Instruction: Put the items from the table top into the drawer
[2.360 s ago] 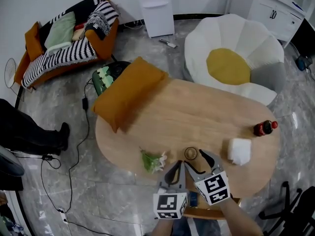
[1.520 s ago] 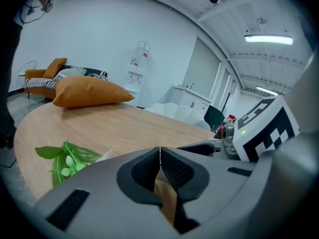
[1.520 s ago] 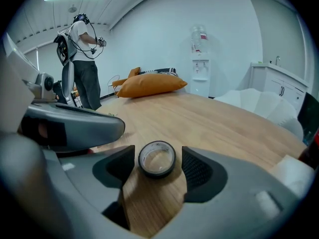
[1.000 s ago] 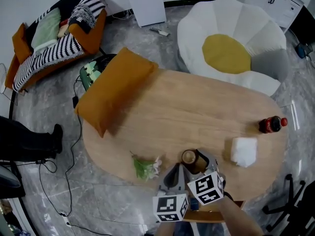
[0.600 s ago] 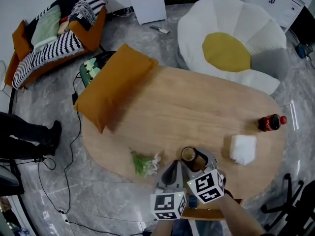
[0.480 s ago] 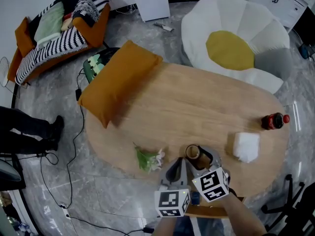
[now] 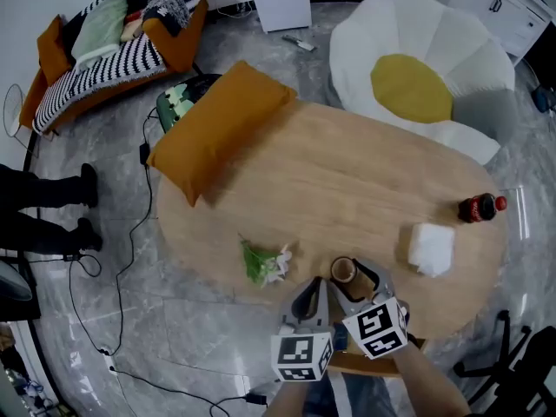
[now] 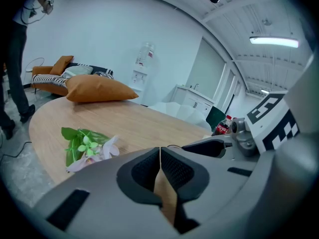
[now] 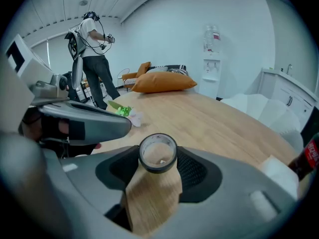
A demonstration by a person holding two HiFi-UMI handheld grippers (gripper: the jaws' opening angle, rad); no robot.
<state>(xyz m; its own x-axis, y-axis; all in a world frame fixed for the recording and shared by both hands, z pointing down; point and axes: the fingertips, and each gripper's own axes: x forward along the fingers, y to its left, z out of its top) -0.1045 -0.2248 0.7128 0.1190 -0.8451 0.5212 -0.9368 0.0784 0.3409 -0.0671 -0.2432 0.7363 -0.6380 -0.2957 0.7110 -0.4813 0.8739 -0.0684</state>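
Observation:
A black tape roll (image 7: 343, 270) sits between the pads of my right gripper (image 7: 349, 274), just above the wooden table (image 7: 347, 181) near its front edge. The jaws have just been closing and now press the tape roll (image 9: 157, 153) on both sides. My left gripper (image 7: 307, 290) hovers close on the left, shut with nothing in it (image 8: 159, 167). A sprig of green and pink flowers (image 7: 265, 263) lies left of the grippers. A white pack (image 7: 432, 248) and a cola bottle (image 7: 480, 207) rest at the right end. Part of a wooden drawer (image 7: 369, 367) shows under the front edge.
An orange pillow (image 7: 221, 129) covers the table's far left corner. A white and yellow flower-shaped seat (image 7: 417, 85) stands behind the table, a striped sofa (image 7: 104, 50) at the back left. A person (image 9: 92, 59) stands on the floor to the left.
The right jaws have closed on the tape roll, which lay flat on the table before, and raised it a little. Both grippers have drifted slightly toward the front edge.

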